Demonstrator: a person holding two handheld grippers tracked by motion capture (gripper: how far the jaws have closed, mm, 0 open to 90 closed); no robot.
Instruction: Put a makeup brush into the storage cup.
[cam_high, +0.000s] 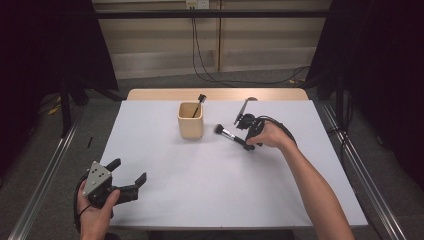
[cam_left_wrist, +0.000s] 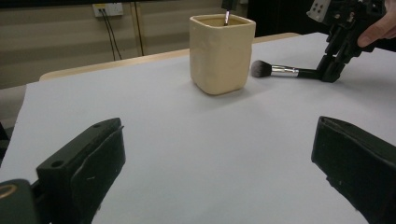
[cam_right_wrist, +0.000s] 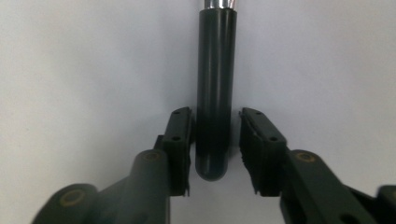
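While my right tongs (cam_right_wrist: 212, 151) sit around the black end of the fluffy silver-and-black makeup brush (cam_right_wrist: 214, 93) lying flat, one pad touches and a small gap shows beside the other. Next I squeeze, lift, and carry it to the cream square cup (cam_high: 190, 120). My left tongs (cam_left_wrist: 219, 172) wait wide apart.

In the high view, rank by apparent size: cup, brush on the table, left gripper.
1. Left gripper, though it sits nearest the camera, which inflates it.
2. Cup.
3. Brush, long but thin.
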